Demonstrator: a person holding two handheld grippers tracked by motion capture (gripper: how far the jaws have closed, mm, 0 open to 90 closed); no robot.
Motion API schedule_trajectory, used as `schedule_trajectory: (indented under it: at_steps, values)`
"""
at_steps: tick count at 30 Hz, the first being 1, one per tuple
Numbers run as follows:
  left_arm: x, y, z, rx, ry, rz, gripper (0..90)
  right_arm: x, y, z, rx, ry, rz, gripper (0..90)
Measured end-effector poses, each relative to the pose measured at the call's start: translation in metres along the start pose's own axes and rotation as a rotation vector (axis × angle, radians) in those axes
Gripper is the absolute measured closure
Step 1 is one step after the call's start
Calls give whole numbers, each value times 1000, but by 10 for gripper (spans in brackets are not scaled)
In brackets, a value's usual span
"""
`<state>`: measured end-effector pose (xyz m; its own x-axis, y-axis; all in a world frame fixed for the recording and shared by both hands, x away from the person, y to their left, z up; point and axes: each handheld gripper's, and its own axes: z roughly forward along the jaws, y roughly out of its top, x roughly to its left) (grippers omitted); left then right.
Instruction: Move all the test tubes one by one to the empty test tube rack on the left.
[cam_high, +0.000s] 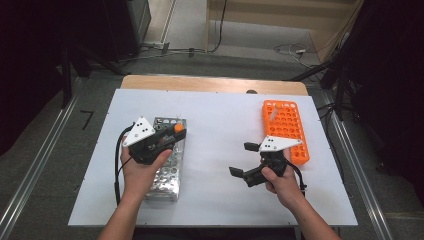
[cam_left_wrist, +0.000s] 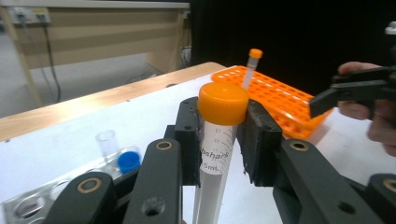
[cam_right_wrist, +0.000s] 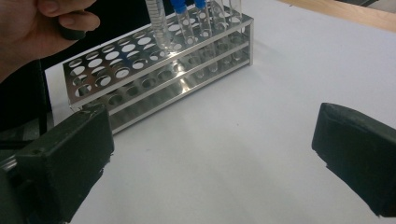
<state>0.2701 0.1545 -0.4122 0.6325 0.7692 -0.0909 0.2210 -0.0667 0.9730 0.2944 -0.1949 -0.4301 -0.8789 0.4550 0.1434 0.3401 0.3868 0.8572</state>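
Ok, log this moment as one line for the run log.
left hand-held gripper: shut on orange-capped tube, over steel rack | right hand-held gripper: open, empty | orange rack: one tube standing

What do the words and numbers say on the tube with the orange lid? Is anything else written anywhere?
"bshar" – part of a brand word on the orange-capped tube held by the left gripper; the rest is hidden by the jaws.
"5mL" – below it on that tube; it may be cut off.
Small scale numbers on the tube: too blurred to read.
Nothing readable on the metal rack or the orange rack.
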Motion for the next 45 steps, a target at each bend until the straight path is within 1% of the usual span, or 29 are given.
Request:
schedule_trajectory:
  at_steps: [5, 8, 10, 12, 16, 18, 19, 21, 23, 24, 27, 29, 31, 32, 33, 34, 37, 41, 45]
  values:
    - [5, -6, 1, -5, 46, -3, 711, 0, -1, 0, -1, -7, -5, 0]
    - [8, -9, 2, -12, 62, -9, 711, -1, -1, -1, -1, -16, -2, 0]
    - [9, -11, 2, -26, 58, -20, 711, -1, -1, -1, -6, -20, -4, 0]
    - [10, -11, 1, -29, 59, -21, 711, -2, -2, -2, -4, -25, -2, 0]
    - [9, -11, 1, -26, 53, -17, 711, -4, -3, -3, -6, -32, -1, 0]
    - [7, -12, 1, -33, 39, -13, 711, -5, -3, -4, -7, -36, 4, 0]
    - [7, -12, 2, -34, 39, -12, 711, -5, -3, -5, -9, -37, 3, 0]
    - [7, -12, 3, -23, 42, -11, 711, -6, -3, -5, -10, -39, 2, 0]
    - [7, -14, 4, -8, 55, -4, 711, -5, -3, -5, -10, -40, 2, 0]
    - [8, -15, 4, -16, 48, -9, 711, -5, -3, -5, -10, -40, 3, 0]
    - [8, -15, 3, -13, 52, -17, 710, -6, -3, -4, -9, -44, 3, 0]
    - [7, -14, 2, 2, 43, -28, 709, -6, -4, -4, -9, -45, 1, 0]
    - [5, -13, 1, 24, 65, -16, 710, -6, -4, -4, -6, -47, 4, 0]
    - [3, -12, 1, 45, 72, -17, 711, -6, -4, -4, -5, -48, 5, 0]
    - [3, -13, 2, 68, 80, -9, 712, -6, -4, -4, -6, -48, 5, 0]
    - [3, -14, 3, 80, 82, -5, 712, -6, -4, -4, -6, -48, 4, 0]
    - [3, -19, 7, 122, 81, -11, 712, -6, -4, -3, -4, -50, 6, 0]
    - [3, -21, 12, 181, 89, -3, 711, -7, -4, -3, -4, -52, 1, 0]
    - [2, -20, 13, 227, 77, -26, 689, -9, -5, -3, -6, -61, 7, 0]
